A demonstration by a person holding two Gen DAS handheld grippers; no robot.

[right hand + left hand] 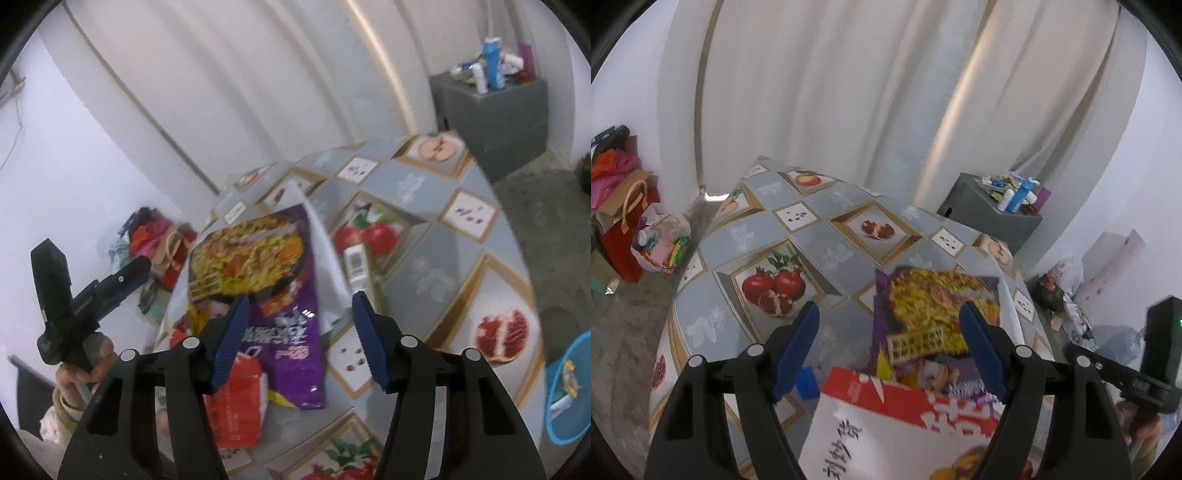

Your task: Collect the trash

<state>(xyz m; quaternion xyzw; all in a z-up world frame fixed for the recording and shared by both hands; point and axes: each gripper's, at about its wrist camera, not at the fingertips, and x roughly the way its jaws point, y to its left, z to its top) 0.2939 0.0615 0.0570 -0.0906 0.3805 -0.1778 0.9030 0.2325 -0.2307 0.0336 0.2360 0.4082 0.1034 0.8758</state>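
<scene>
A purple instant-noodle packet (934, 310) (258, 266) lies flat on the table's fruit-patterned cloth (827, 254). A red-and-white carton (886, 421) (236, 398) lies against its near end. A small white box with a barcode (356, 266) rests beside a white sheet (325, 254) at the packet's right. My left gripper (888, 314) is open above the carton and packet, touching neither. My right gripper (301, 306) hangs open over the packet's lower half, its pads clear of it. In the right wrist view, a hand holds the left gripper (133, 271) off the table's left edge.
A blue bin (569, 391) with scraps stands by the table's right edge. A grey cabinet (990, 218) with bottles is behind the table, white curtains beyond it. Bags and clutter (635, 229) fill the left floor, and more bags (1071, 295) the right corner.
</scene>
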